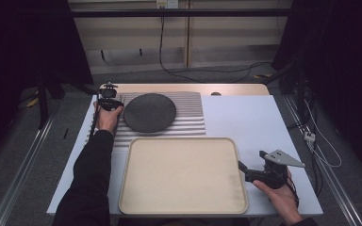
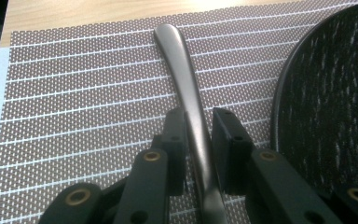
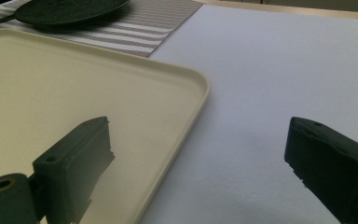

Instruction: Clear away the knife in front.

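A metal utensil handle (image 2: 179, 65) lies on the striped brown placemat (image 2: 84, 102), just left of the round black plate (image 2: 331, 102). My left gripper (image 2: 199, 135) is shut on that handle, one jaw pressed on each side; the utensil's head is hidden under the gripper. From above, the left gripper (image 1: 109, 101) sits at the placemat's (image 1: 188, 117) far left edge beside the plate (image 1: 149, 112). My right gripper (image 1: 250, 159) hovers open and holds nothing at the right rim of the cream tray (image 1: 184, 141). In its own view the right gripper (image 3: 200, 158) straddles the tray rim (image 3: 200, 93).
The tray is bare and takes up the near middle of the white table (image 1: 245, 117). A wooden strip (image 1: 226, 88) runs along the far edge. Cables (image 1: 320, 141) trail over the floor at the right. The plate (image 3: 70, 11) shows far off in the right gripper view.
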`<state>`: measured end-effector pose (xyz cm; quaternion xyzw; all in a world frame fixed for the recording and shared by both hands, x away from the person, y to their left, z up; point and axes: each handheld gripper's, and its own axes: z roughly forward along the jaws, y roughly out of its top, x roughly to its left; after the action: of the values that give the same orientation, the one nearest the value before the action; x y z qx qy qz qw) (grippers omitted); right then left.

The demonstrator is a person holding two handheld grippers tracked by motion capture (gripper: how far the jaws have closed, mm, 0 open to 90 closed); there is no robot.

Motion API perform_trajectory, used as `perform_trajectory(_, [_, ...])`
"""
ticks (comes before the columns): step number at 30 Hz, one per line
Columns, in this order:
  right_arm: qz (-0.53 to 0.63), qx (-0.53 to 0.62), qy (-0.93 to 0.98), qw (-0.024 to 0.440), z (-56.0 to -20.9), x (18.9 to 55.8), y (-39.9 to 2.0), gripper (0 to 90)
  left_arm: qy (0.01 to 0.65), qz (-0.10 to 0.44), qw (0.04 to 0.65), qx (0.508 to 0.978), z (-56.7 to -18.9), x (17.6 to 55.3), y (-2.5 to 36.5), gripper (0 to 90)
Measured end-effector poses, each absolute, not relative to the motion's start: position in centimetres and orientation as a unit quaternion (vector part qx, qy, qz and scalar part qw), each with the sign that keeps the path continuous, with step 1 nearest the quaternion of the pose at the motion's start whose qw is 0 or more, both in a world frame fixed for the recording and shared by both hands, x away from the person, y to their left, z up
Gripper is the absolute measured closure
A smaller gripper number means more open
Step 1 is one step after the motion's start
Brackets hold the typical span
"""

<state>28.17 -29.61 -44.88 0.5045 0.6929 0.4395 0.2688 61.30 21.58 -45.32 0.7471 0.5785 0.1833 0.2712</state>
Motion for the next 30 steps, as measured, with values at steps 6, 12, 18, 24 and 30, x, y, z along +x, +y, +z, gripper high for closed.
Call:
perform_trajectory(6, [0.439,0.503,0.694,0.270,-44.87,28.14,-29.57,7.0,0.586,0.167,0.258,0.750,-45.04,61.55,21.53,78.1])
perform_trajectory(12, [0.438,0.503,0.694,0.270,-44.87,28.12,-29.57,7.0,0.592,0.149,0.245,0.753,-44.73,61.64,21.60,79.7])
perform_trajectory(18, [0.438,0.503,0.695,0.269,-44.89,28.14,-29.56,7.0,0.585,0.149,0.237,0.761,-44.62,61.61,21.57,79.7])
perform_trajectory(24, [0.439,0.504,0.695,0.267,-44.95,28.27,-29.55,7.0,0.577,0.154,0.234,0.768,-44.63,61.50,21.42,79.4])
perform_trajectory(30, [0.438,0.504,0.696,0.266,-44.96,28.27,-29.54,7.0,0.581,0.149,0.229,0.767,-44.53,61.58,21.41,79.7])
